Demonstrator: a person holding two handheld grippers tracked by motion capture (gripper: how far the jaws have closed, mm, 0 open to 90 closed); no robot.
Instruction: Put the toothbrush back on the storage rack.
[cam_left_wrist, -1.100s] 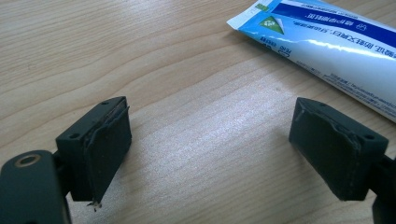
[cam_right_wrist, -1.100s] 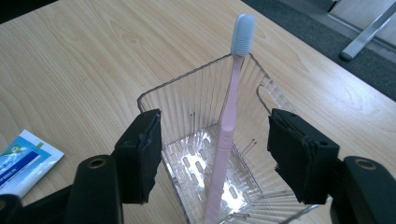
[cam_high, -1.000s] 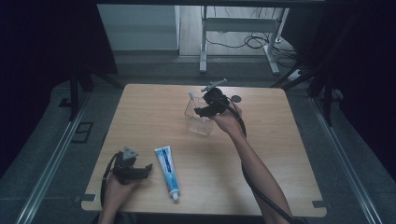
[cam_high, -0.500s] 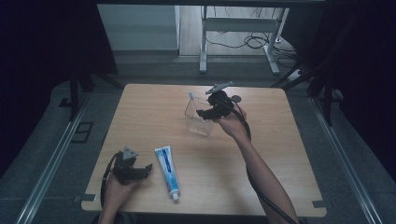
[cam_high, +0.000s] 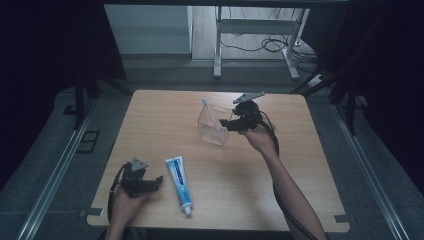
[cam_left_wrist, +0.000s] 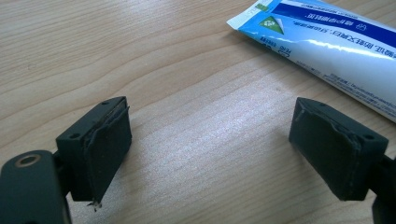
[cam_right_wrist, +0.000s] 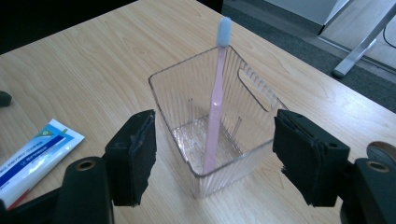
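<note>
Right gripper is at the far middle of the table, just beside the clear plastic container, jaws spread wide and holding nothing. The container stands upright on the table with a pink toothbrush leaning inside it, bristle end up. Left gripper sits low over the table's near left corner, jaws apart and empty. The blue-and-white toothpaste tube lies flat just beside it, not touching.
</note>
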